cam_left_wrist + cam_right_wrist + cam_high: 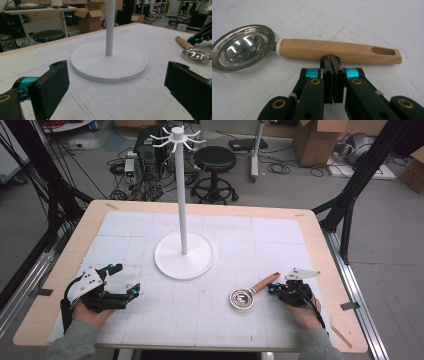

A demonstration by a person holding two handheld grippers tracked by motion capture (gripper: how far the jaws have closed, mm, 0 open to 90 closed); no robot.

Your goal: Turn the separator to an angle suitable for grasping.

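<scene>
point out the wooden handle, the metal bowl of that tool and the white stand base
wooden handle [337, 50], right gripper view, mid-length of the handle
metal bowl [243, 47], right gripper view, its hollow centre
white stand base [100, 63], left gripper view, bare top of the disc

- stand [184, 251]: white all over, pole and round base.
- scoop [312, 48]: shiny silver bowl, light brown wooden handle with a white collar.
- mat [250, 245]: white with a faint grey grid.
- grippers: black with teal bands and brass-coloured rivets.
</scene>
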